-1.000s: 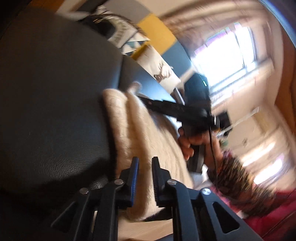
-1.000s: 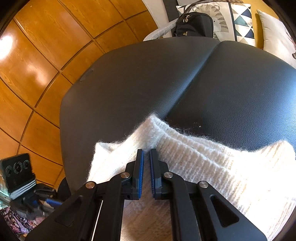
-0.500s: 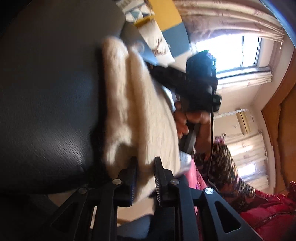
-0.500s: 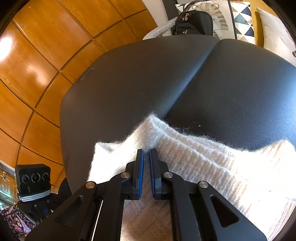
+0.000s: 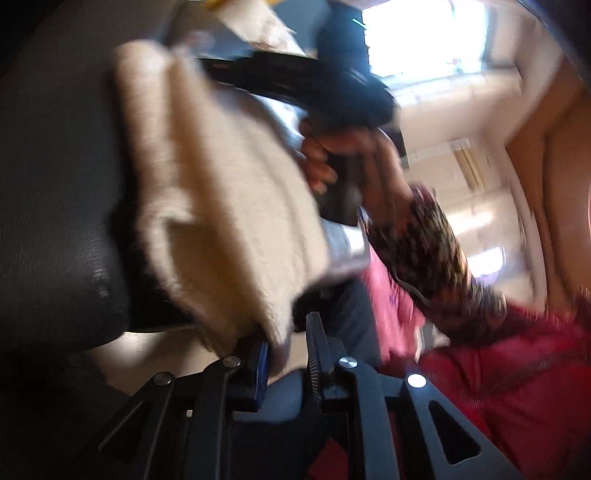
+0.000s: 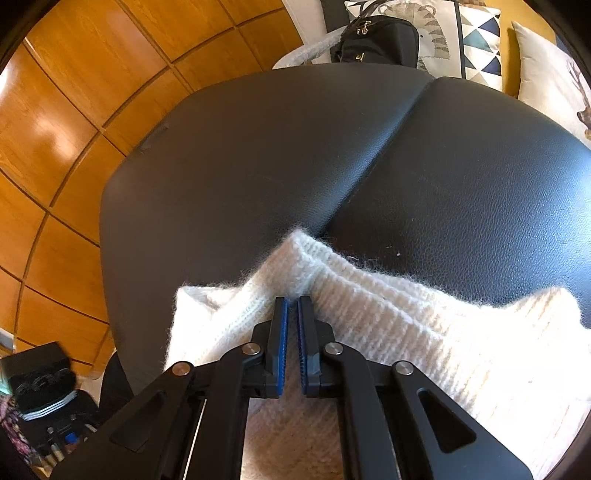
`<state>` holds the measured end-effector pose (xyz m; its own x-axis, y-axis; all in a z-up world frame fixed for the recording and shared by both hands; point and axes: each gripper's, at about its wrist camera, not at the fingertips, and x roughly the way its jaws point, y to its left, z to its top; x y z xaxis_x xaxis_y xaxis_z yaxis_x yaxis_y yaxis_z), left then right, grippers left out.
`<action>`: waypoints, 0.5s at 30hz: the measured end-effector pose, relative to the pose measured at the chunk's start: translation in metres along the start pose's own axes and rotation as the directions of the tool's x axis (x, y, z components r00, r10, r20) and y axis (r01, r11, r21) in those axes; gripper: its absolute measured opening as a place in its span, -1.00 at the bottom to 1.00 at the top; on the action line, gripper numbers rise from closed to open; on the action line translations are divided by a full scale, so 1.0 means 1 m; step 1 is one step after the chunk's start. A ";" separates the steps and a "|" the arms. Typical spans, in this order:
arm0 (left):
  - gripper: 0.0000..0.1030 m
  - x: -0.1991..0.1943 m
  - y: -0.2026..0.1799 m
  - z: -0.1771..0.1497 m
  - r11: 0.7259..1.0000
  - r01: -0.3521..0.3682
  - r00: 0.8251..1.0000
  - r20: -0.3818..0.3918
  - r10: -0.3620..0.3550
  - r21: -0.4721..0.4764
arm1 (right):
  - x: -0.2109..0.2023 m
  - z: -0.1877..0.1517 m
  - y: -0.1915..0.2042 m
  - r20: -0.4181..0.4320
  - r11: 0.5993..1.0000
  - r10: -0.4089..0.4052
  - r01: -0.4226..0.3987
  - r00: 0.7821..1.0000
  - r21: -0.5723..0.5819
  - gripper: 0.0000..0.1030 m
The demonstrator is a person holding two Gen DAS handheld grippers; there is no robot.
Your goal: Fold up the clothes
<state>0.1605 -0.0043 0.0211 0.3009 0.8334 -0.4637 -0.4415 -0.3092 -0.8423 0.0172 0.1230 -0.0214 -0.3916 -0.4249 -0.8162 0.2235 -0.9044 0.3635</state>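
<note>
Blurring left claw (image 5: 286, 343), sweater (image 5: 221, 206) edge

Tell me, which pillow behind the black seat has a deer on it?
The white pillow at the far right edge. It shows a brown deer with antlers. The pillow beside it has blue and grey triangles, and the one behind the black bag shows a spiky grey animal.

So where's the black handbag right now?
In the right wrist view, the black handbag sits at the top centre, beyond the far edge of the black leather cushion, against the patterned pillows.
</note>
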 end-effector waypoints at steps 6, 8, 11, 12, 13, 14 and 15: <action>-0.69 0.008 0.022 0.000 0.992 -0.096 0.995 -0.010 0.096 -0.087 | 0.003 -0.001 0.000 0.013 1.000 -0.003 0.003 1.000 0.009 -0.95; -0.68 0.005 0.026 -0.006 0.987 -0.105 0.994 0.012 0.107 -0.118 | 0.004 -0.002 -0.001 0.018 1.000 0.005 -0.005 1.000 0.011 -0.95; -0.64 -0.003 0.017 -0.014 0.993 -0.053 0.997 0.053 0.059 -0.108 | 0.004 -0.001 -0.004 0.021 1.000 0.017 -0.018 1.000 0.020 -0.95; -0.64 -0.006 0.012 -0.016 0.995 -0.039 0.997 0.067 0.045 -0.096 | 0.005 -0.001 -0.004 0.020 0.999 0.022 -0.022 1.000 0.023 -0.95; -0.64 -0.011 0.009 -0.014 0.995 -0.045 0.995 0.086 0.052 -0.090 | 0.006 0.000 -0.005 0.019 0.999 0.026 -0.026 0.999 0.026 -0.95; -0.64 -0.017 0.006 -0.010 0.995 -0.055 0.992 0.107 0.064 -0.086 | 0.005 -0.001 -0.005 0.022 0.999 0.028 -0.028 0.999 0.027 -0.95; -0.64 -0.023 0.003 -0.007 0.995 -0.065 0.989 0.127 0.075 -0.082 | 0.005 -0.001 -0.006 0.025 0.999 0.030 -0.030 0.999 0.028 -0.95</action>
<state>0.1581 -0.0273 0.0273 0.1570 0.8592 -0.4870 -0.3894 -0.3994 -0.8300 0.0149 0.1263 -0.0279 -0.4067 -0.4523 -0.7938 0.2105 -0.8918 0.4003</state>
